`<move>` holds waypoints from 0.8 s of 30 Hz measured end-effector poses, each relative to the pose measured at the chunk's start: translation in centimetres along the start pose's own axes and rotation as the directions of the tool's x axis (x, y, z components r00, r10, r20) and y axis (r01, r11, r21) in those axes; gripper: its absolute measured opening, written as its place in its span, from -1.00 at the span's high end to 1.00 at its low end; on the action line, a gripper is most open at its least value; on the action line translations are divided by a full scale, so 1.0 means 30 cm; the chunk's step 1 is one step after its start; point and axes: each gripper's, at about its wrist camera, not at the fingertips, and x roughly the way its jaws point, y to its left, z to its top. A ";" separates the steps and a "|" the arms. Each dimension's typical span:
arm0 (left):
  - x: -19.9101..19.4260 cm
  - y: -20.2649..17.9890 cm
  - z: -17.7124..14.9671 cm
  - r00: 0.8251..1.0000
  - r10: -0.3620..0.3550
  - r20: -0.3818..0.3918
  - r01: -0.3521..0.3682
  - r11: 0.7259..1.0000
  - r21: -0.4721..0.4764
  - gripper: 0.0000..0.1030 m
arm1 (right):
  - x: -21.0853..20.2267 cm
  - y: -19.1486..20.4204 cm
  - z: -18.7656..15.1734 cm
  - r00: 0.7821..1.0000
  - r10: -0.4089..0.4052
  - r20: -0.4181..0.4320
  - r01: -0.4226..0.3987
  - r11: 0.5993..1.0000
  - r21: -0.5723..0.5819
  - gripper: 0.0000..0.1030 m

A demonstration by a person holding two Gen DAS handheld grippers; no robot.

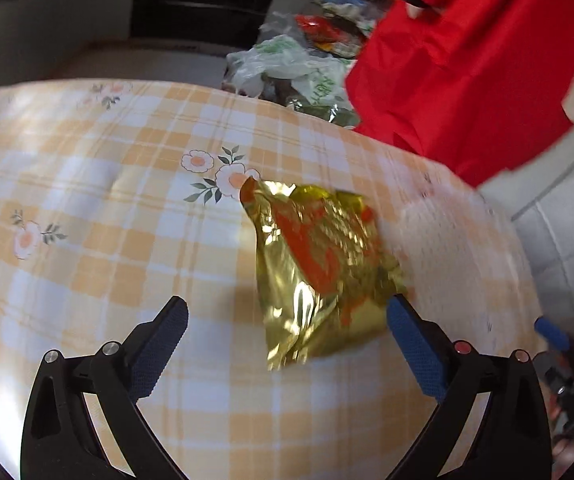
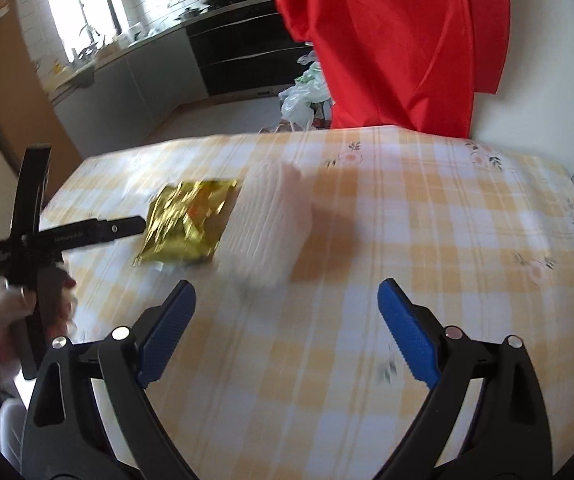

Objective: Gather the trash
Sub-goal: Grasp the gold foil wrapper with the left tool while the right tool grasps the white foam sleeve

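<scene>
A crumpled gold foil wrapper (image 1: 319, 264) with red print lies on the checked yellow tablecloth (image 1: 107, 208). My left gripper (image 1: 287, 320) is open, and the wrapper's near end lies between its blue fingertips. In the right wrist view the same gold wrapper (image 2: 187, 220) sits left of a blurred white ribbed plastic piece (image 2: 267, 224). My right gripper (image 2: 287, 304) is open above the cloth, just short of the white piece, with nothing in it. The left gripper (image 2: 67, 236) shows at the far left, held by a hand (image 2: 3, 312).
A red cloth or bag (image 1: 463, 64) hangs over the table's far right edge. Plastic bags and packets (image 1: 287, 64) pile up on the floor beyond the table. Dark kitchen cabinets (image 2: 239, 52) and a counter run along the back wall.
</scene>
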 end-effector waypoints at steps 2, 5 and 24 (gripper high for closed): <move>0.037 -0.008 0.035 1.000 0.010 -0.009 -0.010 0.999 -0.036 -0.89 | 0.041 -0.018 0.031 1.000 0.001 -0.002 -0.001 1.000 0.026 -0.78; 0.086 -0.018 0.074 1.000 -0.012 -0.028 0.010 0.996 -0.086 -0.89 | 0.098 -0.028 0.064 1.000 -0.011 0.003 0.011 0.999 0.045 -0.78; 0.029 -0.039 -0.012 0.988 0.154 -0.003 -0.151 0.973 0.172 -0.50 | 0.273 0.052 0.084 0.992 0.059 -0.113 -0.048 0.994 0.099 0.15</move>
